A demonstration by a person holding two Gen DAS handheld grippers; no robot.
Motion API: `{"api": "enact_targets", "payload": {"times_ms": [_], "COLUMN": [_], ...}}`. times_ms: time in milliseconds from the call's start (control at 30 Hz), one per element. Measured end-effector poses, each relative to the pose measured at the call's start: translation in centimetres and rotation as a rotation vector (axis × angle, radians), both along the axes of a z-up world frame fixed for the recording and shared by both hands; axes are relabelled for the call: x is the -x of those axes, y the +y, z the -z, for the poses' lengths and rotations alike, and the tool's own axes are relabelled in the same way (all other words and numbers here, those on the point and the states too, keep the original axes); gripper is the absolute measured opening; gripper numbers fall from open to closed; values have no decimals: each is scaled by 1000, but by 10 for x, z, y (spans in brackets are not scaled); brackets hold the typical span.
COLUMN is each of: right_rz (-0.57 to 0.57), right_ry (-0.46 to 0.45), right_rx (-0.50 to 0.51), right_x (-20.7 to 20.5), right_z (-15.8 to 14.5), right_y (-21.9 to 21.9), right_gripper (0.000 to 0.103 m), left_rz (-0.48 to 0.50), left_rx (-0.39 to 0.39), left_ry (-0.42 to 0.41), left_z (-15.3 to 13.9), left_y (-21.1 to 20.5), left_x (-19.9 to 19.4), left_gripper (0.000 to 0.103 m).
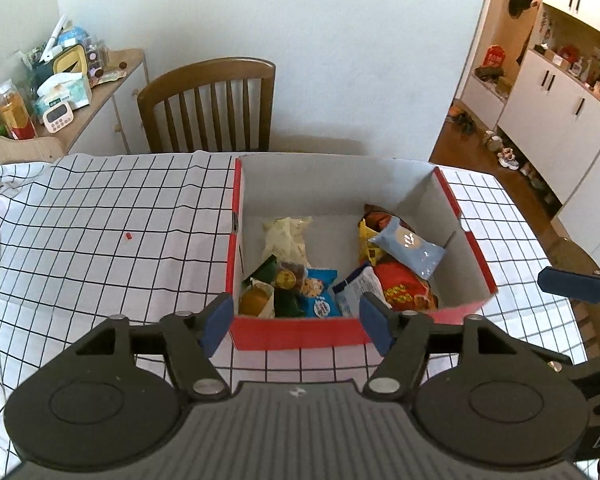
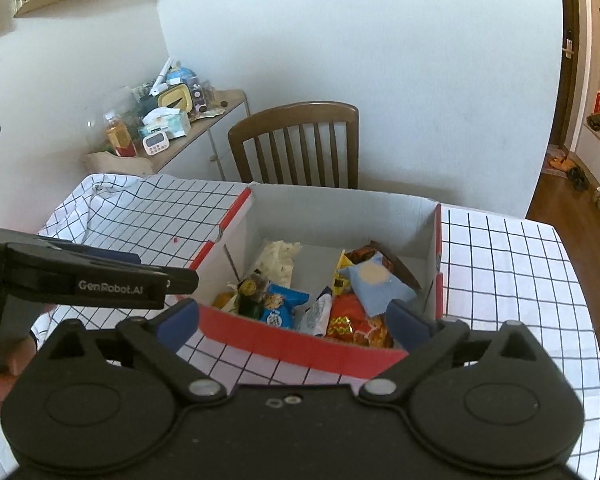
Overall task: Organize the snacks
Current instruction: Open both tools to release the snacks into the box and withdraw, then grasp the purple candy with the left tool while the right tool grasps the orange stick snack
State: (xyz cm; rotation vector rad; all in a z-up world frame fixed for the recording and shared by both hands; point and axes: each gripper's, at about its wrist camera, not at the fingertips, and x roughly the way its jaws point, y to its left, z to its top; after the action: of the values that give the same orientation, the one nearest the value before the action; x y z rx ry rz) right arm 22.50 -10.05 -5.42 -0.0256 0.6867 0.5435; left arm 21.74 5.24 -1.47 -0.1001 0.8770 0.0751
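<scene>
Nearest, left gripper (image 1: 296, 320): wide open, blue pads apart, holds nothing, hangs just before the near wall of the red box (image 1: 300, 334). Right gripper (image 2: 294, 318): likewise spread wide and empty, hovers at the same near wall, close beside the other.

Snacks (image 1: 340, 276) all inside the box, heaped in 2 loose clusters towards its near end.

Likely trouble from here:
- Collision of the 2 grippers, both aimed at 1 narrow opening.
- A pad catching the thin cardboard rim and shoving the box; loose checked cloth (image 1: 100, 240) over the surface probably slides and rucks with it.
- Slick film wrappers slipping from the pads, or 2 overlapping packs lifting together.
- Too hard a squeeze crushing brittle contents.

Materials and shapes, front to back: glossy blue cookie pack (image 1: 320, 292), flat and rectangular; dark green pack (image 1: 288, 300) beside it, small and blocky; crinkled red bag (image 1: 404, 290), puffy and shiny; pale blue pouch (image 1: 410, 250) lying on top, smooth, pillow-shaped, tilted; whitish bag (image 1: 286, 236), soft and crumpled, alone towards the middle. Box walls matt grey inside, red outside, straight-sided. Beyond, a tiny red scrap (image 1: 129, 236) on the cloth, then a slatted wooden chair (image 1: 208, 100) against the plain wall.
</scene>
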Motion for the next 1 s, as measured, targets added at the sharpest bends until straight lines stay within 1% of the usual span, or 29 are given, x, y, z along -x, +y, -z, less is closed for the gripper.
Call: {"api": "enact_targets", "payload": {"times_ms": [133, 167, 233, 333, 367, 433, 567, 700, 833, 1000], "right_rz": [-1, 1, 3, -1, -3, 3, 32, 69, 69, 39], "right_ry": [5, 7, 15, 34, 38, 48, 88, 148, 189, 212], "right_rx": [-19, -22, -28, -35, -35, -28, -6, 8, 37, 80], "right_x": [12, 14, 18, 24, 26, 29, 30, 25, 21, 18], "right_z": [2, 3, 6, 12, 15, 21, 37, 60, 81, 102], "right_y": [-8, -10, -14, -19, -20, -22, -29, -40, -39, -33], "right_gripper": [102, 102, 102, 102, 102, 102, 102, 101, 96, 90], "left_rz": [13, 17, 26, 33, 37, 41, 44, 4, -25, -32], "left_rx": [6, 10, 10, 13, 17, 27, 12, 32, 58, 46], "left_ry": [-2, -2, -5, -5, 0, 17, 86, 175, 242, 293], "left_z": [1, 2, 3, 7, 10, 17, 39, 64, 85, 103], "left_y": [0, 0, -1, -5, -7, -10, -17, -17, -18, -28], "left_x": [14, 17, 24, 31, 34, 39, 41, 35, 22, -1], "left_gripper": [74, 78, 82, 83, 85, 86, 86, 86, 86, 86]}}
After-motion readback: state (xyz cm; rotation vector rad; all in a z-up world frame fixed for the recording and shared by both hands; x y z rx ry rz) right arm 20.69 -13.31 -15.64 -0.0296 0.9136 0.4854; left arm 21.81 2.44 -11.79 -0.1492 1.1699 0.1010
